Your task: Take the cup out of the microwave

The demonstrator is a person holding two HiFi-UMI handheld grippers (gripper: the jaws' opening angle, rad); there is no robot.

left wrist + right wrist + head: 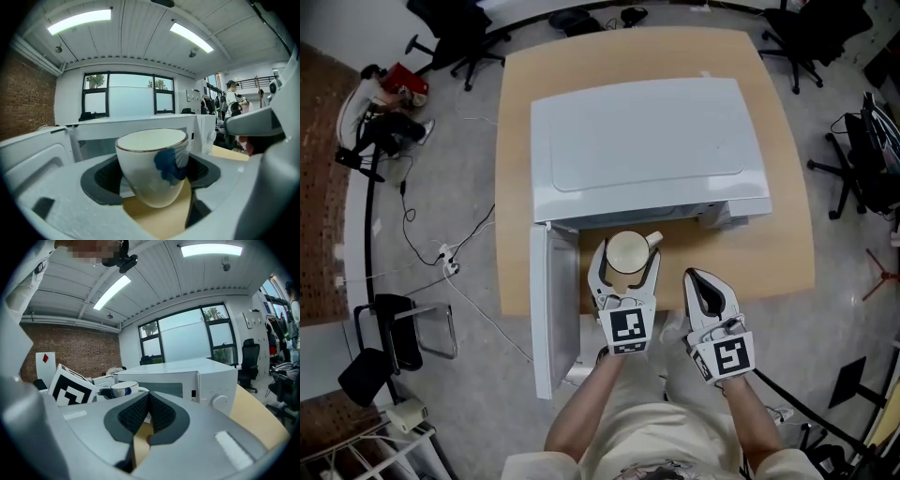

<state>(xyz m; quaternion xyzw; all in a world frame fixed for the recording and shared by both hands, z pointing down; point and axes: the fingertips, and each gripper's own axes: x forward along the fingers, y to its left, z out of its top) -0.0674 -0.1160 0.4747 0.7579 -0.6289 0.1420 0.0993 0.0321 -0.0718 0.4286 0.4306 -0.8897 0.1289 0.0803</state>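
A white cup (627, 247) with a dark rim line and a blue mark sits between the jaws of my left gripper (628, 255), just in front of the white microwave (647, 150). In the left gripper view the cup (152, 164) is pinched by both dark pads (101, 180), slightly tilted, with the wooden table showing under it. The microwave door (553, 309) hangs open to the left. My right gripper (694, 277) is to the right of the cup, over the table's front edge. Its jaws are shut with nothing between them (149, 401). The cup (123, 389) shows to its left.
The microwave takes up most of the wooden table (787, 244). Office chairs (455, 37) stand around the far side, and cables (441, 253) lie on the floor at the left. A person (230, 101) stands far off at the right in the left gripper view.
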